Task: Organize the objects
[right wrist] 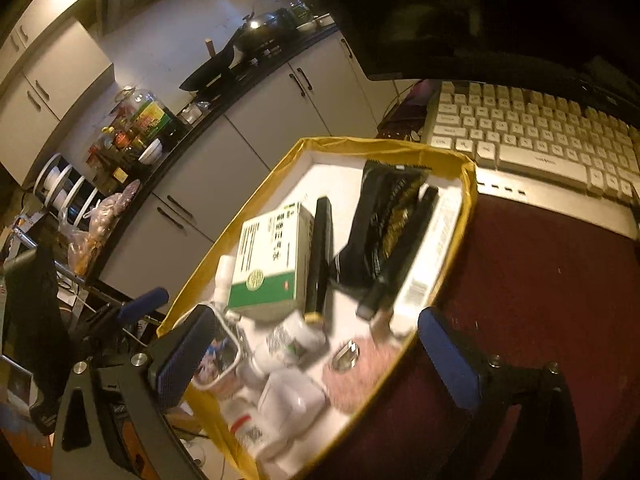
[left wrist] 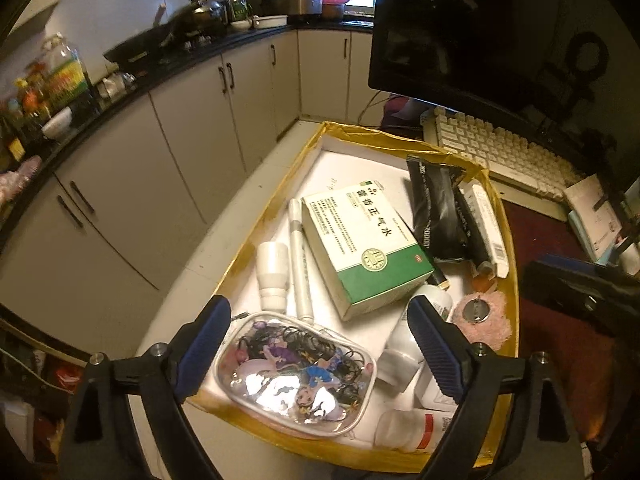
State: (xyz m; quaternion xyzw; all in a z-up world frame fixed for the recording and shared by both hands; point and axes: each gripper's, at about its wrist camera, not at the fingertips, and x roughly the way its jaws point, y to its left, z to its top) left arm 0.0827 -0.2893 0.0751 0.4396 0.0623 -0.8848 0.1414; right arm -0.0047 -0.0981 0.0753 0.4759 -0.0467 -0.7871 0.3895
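A gold-rimmed white tray [left wrist: 276, 200] holds a green-and-white medicine box [left wrist: 360, 248], a white pen [left wrist: 300, 256], a small white bottle [left wrist: 273, 272], a black packet [left wrist: 436, 208] and a pink fluffy pad [left wrist: 486, 316]. A clear cartoon-print pouch [left wrist: 296, 372] lies at the tray's near corner. My left gripper [left wrist: 318, 312] hangs open above the pouch, its pads off it. In the right wrist view my right gripper [right wrist: 316, 320] stands wide open over the tray's near end [right wrist: 468, 200], above white bottles [right wrist: 292, 400] and the pad [right wrist: 360, 376], holding nothing.
A white keyboard [right wrist: 540, 132] and a dark monitor [left wrist: 460, 32] stand behind the tray on a dark red tabletop [right wrist: 540, 280]. Kitchen cabinets [left wrist: 180, 140] and a cluttered black counter run along the left. Papers [left wrist: 592, 208] lie at the right.
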